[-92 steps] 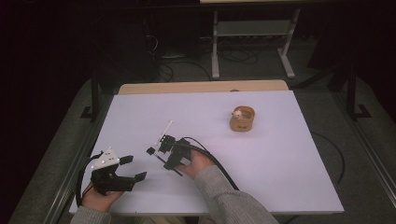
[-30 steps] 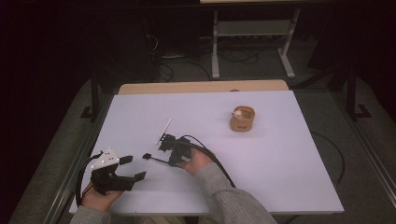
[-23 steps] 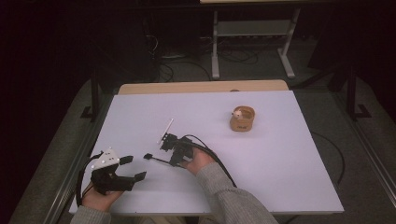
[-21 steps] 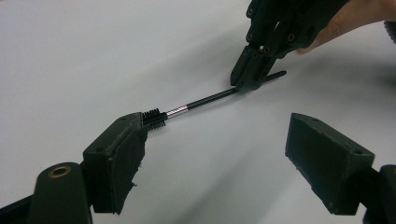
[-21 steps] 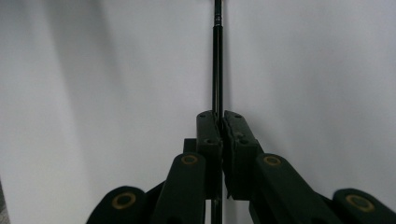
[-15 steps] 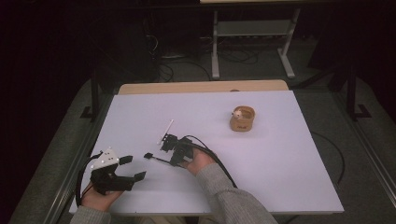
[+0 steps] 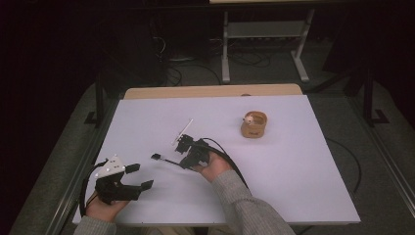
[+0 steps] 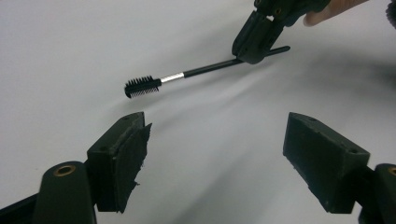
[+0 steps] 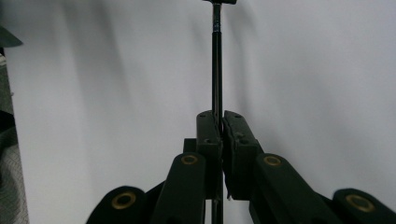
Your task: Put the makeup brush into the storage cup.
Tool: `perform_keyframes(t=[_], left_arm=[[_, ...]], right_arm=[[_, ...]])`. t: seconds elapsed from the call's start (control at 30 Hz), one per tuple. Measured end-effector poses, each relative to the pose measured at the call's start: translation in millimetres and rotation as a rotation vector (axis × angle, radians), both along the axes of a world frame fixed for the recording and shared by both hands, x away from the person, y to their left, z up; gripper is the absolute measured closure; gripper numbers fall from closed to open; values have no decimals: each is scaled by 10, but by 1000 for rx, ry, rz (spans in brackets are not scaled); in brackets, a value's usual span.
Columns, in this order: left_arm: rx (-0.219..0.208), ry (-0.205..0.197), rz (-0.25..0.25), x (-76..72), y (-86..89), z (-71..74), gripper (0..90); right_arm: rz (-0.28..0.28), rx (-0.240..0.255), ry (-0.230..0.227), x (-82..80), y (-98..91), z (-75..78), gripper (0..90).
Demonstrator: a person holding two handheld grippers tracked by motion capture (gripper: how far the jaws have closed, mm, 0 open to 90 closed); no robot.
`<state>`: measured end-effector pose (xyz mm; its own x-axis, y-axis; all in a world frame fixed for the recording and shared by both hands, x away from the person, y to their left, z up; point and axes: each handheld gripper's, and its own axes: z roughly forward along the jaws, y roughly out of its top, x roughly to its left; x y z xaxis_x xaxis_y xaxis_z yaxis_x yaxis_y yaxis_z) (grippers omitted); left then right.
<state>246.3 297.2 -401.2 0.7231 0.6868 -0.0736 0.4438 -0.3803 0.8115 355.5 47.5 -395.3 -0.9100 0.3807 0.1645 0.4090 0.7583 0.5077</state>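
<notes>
Nearest the person, the left gripper (image 7: pixel 128 177) rests low at the table's (image 7: pixel 303 176) near left corner, its jaws spread wide with nothing between them (in the left gripper view, bare white surface lies between the two pads). Just beyond and to its right, the right gripper (image 7: pixel 182 155) is clenched on the handle of a small brush (image 8: pixel 196 72); in the right gripper view the jaws meet tight around the thin black shaft, which runs straight out ahead. The brush is carried level just above the table, its bristled head (image 8: pixel 139 87) pointing toward the left gripper and clear of the surface, judging by the soft shadow beneath it. Just behind the right gripper lies a thin white stick (image 7: pixel 182 131), flat on the table and untouched. Farther back and to the right stands a small wooden cup (image 7: pixel 254 125) with something pale inside. Progress, as judged: pick-up is complete; the brush has still to be carried to its place, perhaps the cup, and released.
</notes>
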Motion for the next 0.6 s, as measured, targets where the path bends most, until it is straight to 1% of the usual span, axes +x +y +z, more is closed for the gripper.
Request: perform_keyframes(t=[0.03,0.07,0.1,0.13,0.17,0.2,0.23,0.27,0.3,0.33,0.4,0.47,0.5,0.53,0.57,0.6], left_arm=[[0,0,0,0,0,0,224],[-15,1,2,-6,-18,-2,224],[-4,9,-14,-5,-26,7,228],[-8,6,-22,-2,-37,6,231],[-21,14,-23,-4,-54,2,238],[-21,14,-23,-4,-54,2,243],[-28,13,-36,6,-76,4,243],[-28,13,-36,6,-76,4,248],[-33,16,-46,9,-102,10,255],[-33,16,-46,9,-102,10,257],[-35,10,-61,17,-172,26,268],[-35,8,-71,24,-199,31,276],[-35,11,-80,30,-229,39,291],[-46,20,-85,33,-268,43,291],[-54,27,-95,41,-302,48,297],[-61,30,-104,51,-338,56,308]], right_arm=[[0,0,0,0,0,0,852],[1,13,-4,-12,-26,19,852],[8,42,-22,-34,-88,56,852],[2,57,-23,-51,-123,81,852],[-5,74,-24,-65,-157,104,852],[-5,74,-24,-65,-157,104,852],[-4,102,-35,-98,-224,153,852],[-4,102,-35,-98,-224,153,852],[10,123,-63,-133,-286,194,852],[12,128,-73,-165,-316,221,851],[20,133,-95,-232,-374,273,852],[21,143,-102,-263,-408,300,852],[30,169,-123,-317,-479,346,852],[30,169,-123,-317,-479,346,852],[29,177,-132,-351,-514,370,851],[31,207,-140,-404,-587,403,851]])
